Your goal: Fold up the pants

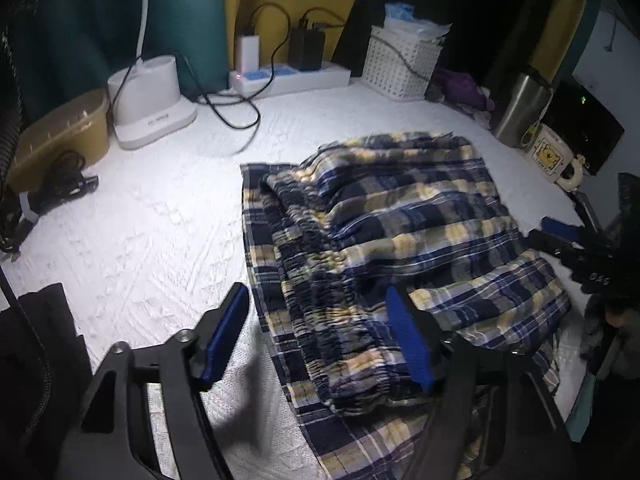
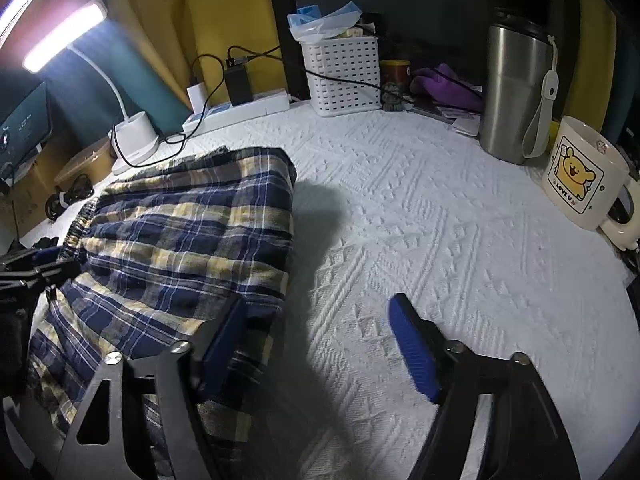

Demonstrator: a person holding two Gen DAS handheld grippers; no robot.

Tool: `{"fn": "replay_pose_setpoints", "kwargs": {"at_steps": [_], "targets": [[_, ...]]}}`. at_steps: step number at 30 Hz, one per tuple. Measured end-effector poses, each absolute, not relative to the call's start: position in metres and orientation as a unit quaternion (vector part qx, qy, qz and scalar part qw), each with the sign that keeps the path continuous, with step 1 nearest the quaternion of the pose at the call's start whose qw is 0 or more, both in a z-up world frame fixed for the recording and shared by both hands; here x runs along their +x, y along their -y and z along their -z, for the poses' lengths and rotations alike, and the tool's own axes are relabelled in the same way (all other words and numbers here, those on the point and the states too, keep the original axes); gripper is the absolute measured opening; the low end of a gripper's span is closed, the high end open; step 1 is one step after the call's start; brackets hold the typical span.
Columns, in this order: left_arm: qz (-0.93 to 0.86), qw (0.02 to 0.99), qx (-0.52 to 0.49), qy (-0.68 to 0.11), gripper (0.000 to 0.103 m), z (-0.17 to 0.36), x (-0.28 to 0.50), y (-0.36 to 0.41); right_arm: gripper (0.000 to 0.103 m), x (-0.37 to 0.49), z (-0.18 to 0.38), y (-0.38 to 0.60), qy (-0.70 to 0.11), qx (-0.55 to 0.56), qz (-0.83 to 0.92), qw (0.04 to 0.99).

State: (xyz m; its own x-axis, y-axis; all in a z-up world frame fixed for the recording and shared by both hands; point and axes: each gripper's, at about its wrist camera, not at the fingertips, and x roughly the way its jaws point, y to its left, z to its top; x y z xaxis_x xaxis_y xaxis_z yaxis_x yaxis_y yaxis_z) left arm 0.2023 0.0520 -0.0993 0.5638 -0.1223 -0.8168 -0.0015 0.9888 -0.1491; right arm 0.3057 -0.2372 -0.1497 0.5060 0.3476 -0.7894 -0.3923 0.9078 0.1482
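Plaid pants [image 1: 400, 216] lying folded in a soft bundle on white textured table [image 2: 440, 220], gathered elastic waistband [image 1: 316, 280] uppermost; thin woven cotton, light, limp, likely to slump and slide unless pinched at a firm edge such as waistband or fold corner; left tool [image 1: 320, 338] spread open over waistband, nothing clamped; right tool [image 2: 318, 346] likewise released beside bundle's edge; beyond, steel tumbler [image 2: 516, 92], bear mug [image 2: 580, 176], white lattice basket [image 2: 342, 74], lamp [image 2: 64, 38].

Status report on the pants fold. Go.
Left gripper open, right gripper open, nothing held. Plaid pants folded over on white cover. Mug and tumbler clear.
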Motion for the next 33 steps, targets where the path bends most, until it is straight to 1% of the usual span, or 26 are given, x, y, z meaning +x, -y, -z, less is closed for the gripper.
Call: {"fn": "replay_pose_setpoints", "kwargs": {"at_steps": [1, 2, 4, 7, 9, 13, 18, 22, 29, 30, 31, 33], "targets": [[0.034, 0.881, -0.069, -0.467, 0.075, 0.1, 0.203, -0.053, 0.088, 0.306, 0.149, 0.239, -0.445, -0.022, -0.215, 0.869], [0.035, 0.88, -0.073, -0.467, 0.076, 0.101, 0.203, -0.054, 0.088, 0.308, 0.148, 0.239, -0.445, -0.021, -0.216, 0.869], [0.033, 0.876, -0.085, -0.474, 0.078, 0.105, 0.206, -0.057, 0.088, 0.311, 0.15, 0.239, -0.447, -0.019, -0.216, 0.868], [0.035, 0.87, -0.097, -0.482, 0.078, 0.11, 0.209, -0.06, 0.089, 0.317, 0.152, 0.239, -0.45, -0.016, -0.217, 0.866], [0.04, 0.868, -0.091, -0.486, 0.078, 0.112, 0.213, -0.058, 0.089, 0.321, 0.153, 0.239, -0.452, -0.014, -0.217, 0.865], [0.043, 0.866, -0.078, -0.492, 0.082, 0.113, 0.221, -0.055, 0.089, 0.329, 0.159, 0.234, -0.458, -0.013, -0.219, 0.861], [0.059, 0.862, -0.081, -0.497, 0.083, 0.114, 0.23, -0.05, 0.089, 0.339, 0.166, 0.225, -0.469, -0.013, -0.226, 0.854], [0.074, 0.865, -0.059, -0.493, 0.083, 0.116, 0.235, -0.039, 0.089, 0.347, 0.168, 0.217, -0.476, -0.007, -0.244, 0.845], [0.088, 0.87, -0.06, -0.481, 0.083, 0.117, 0.241, -0.04, 0.088, 0.354, 0.168, 0.196, -0.477, 0.005, -0.284, 0.832], [0.085, 0.875, -0.056, -0.474, 0.082, 0.117, 0.241, -0.038, 0.088, 0.354, 0.169, 0.191, -0.478, -0.002, -0.291, 0.829], [0.081, 0.878, -0.052, -0.468, 0.076, 0.118, 0.24, -0.037, 0.088, 0.353, 0.169, 0.186, -0.475, -0.017, -0.291, 0.83], [0.074, 0.885, -0.048, -0.457, 0.074, 0.119, 0.238, -0.035, 0.088, 0.352, 0.169, 0.179, -0.474, -0.027, -0.299, 0.827]]}}
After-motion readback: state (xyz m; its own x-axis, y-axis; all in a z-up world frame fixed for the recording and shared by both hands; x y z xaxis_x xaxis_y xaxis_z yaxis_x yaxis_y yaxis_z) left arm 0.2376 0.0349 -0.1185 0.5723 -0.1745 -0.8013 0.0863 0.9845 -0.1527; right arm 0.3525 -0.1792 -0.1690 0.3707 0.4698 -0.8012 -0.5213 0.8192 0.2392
